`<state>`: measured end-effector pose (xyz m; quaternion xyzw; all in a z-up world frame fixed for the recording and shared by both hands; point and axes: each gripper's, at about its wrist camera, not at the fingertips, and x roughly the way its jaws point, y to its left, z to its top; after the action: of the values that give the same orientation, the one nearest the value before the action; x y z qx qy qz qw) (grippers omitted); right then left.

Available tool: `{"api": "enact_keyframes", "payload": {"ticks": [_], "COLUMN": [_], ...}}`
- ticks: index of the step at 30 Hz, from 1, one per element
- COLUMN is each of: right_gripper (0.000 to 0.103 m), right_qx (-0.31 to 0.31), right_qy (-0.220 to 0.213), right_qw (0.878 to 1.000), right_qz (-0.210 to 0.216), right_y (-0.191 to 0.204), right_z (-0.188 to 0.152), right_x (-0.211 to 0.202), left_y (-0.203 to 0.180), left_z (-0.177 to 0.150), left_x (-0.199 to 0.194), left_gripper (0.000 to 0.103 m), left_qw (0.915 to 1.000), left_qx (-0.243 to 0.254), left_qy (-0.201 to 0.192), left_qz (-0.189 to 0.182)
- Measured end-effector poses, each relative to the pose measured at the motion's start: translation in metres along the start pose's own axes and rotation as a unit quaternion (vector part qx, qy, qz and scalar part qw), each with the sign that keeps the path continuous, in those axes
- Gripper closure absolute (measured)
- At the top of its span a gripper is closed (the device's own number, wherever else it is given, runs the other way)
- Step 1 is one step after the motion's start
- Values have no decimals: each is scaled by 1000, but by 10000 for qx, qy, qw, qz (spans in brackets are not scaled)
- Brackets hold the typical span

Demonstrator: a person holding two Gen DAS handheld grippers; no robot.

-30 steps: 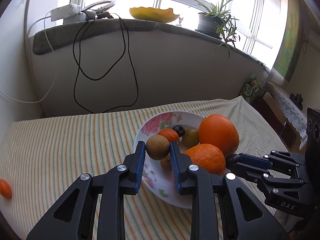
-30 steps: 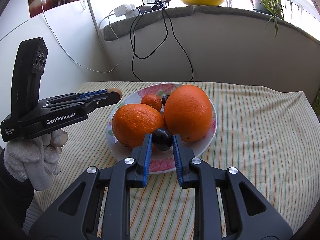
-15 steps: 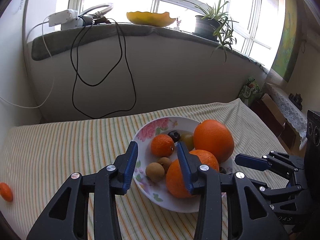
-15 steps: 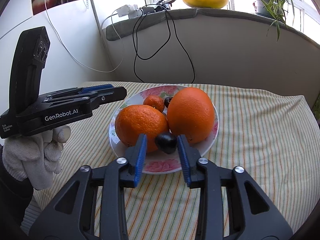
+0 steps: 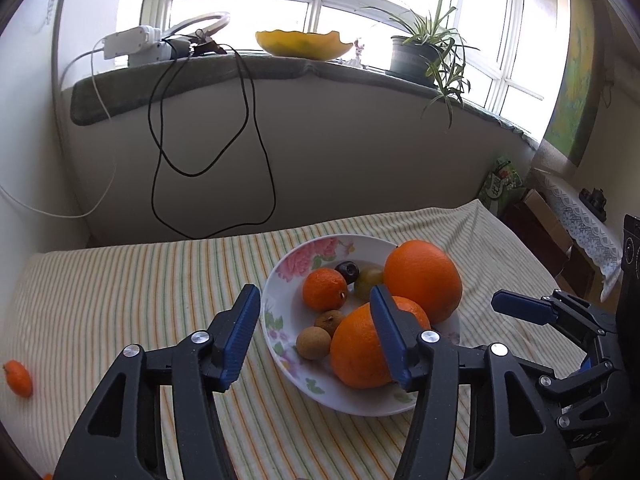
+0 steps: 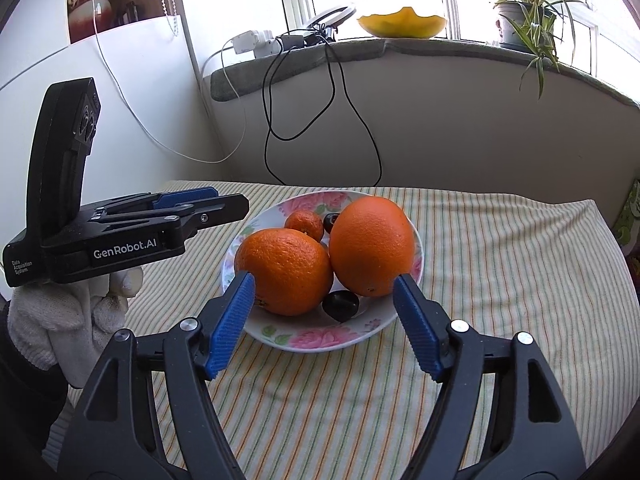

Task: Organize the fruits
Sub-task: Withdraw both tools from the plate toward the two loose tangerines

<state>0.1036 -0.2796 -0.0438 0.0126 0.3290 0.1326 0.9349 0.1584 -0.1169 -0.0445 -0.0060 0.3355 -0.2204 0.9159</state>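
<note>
A flowered plate on the striped cloth holds two big oranges, a tangerine, a dark plum, a green fruit and two small brown fruits. My left gripper hovers over the plate's near side. Its jaws are opening, and the brown fruits lie loose on the plate below them. My right gripper faces the plate from the other side. Its jaws are opening too, with a second dark plum lying free on the plate between them.
One loose tangerine lies on the cloth far left. A gloved hand holds the left gripper. Behind the table a wall rises to a sill with a yellow bowl, a potted plant and hanging cables.
Both grippers went from shut to wide apart. The left one let its brown fruit drop onto the plate. The right one let go of the dark plum, which now rests by the near rim.
</note>
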Motion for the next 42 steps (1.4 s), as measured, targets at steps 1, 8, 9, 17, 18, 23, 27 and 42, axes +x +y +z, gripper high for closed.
{"api": "enact_keyframes", "payload": {"ticks": [1, 8, 9, 17, 18, 23, 27, 42], "right_gripper": [28, 20, 20, 20, 20, 20, 20, 20], "right_qx": [-5, -11, -12, -140, -139, -46, -34, -76], "right_qy": [0, -34, -24, 58, 58, -39, -155, -99], "right_qw": [10000, 10000, 10000, 9997, 9996, 9989, 9986, 9948], "right_qz": [1, 28, 46, 210, 250, 471, 503, 1007], "right_y": [1, 4, 4, 18, 20, 29, 35, 59], "right_z": [0, -1, 0, -1, -1, -2, -1, 9], "right_x": [-1, -7, -8, -11, -11, -14, -16, -6], "left_y": [0, 1, 2, 8, 9, 14, 18, 41], "left_z": [0, -2, -2, -6, -7, -11, -15, -40], "left_x": [-2, -17, -18, -40, -43, -60, -74, -111], "left_gripper": [38, 32, 32, 32, 32, 32, 32, 32], "left_qw": [10000, 9997, 9997, 9992, 9991, 9983, 9974, 9930], "left_qx": [2, -4, -9, -52, -66, -126, -147, -368], "left_qy": [-5, -93, -104, -218, -239, -358, -455, -585], "left_qz": [36, 220, 231, 327, 349, 446, 535, 955]}}
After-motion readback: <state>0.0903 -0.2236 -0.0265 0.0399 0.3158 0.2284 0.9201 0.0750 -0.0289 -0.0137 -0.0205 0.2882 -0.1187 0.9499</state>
